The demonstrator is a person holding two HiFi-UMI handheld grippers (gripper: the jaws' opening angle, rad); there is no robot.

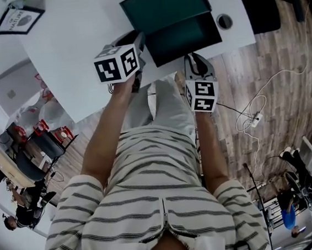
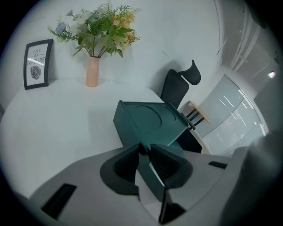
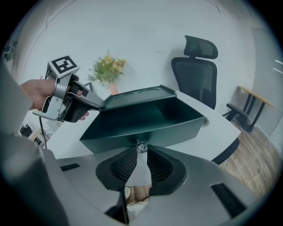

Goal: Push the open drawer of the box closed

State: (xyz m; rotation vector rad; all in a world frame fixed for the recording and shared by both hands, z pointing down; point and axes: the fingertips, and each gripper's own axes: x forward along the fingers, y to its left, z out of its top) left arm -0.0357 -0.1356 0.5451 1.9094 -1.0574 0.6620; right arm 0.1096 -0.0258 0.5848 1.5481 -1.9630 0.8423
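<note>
The right gripper (image 3: pixel 140 151) was pinched on the small silver knob (image 3: pixel 141 146) of the dark green plastic drawer (image 3: pixel 132 133), which sat pulled out toward the person. The left gripper (image 2: pixel 144 150) was clamped on the near corner of the dark green plastic box (image 2: pixel 152 117) on the white table (image 2: pixel 53 123), pink vase of flowers (image 2: pixel 92 70) way behind.

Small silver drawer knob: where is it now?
Right gripper view, centre: the silver knob is on the dark green drawer's front, between the right gripper's fingers.

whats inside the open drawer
Nothing shows in the drawer, only its bare green floor. Its back end, under the top of the box, is covered.
</note>
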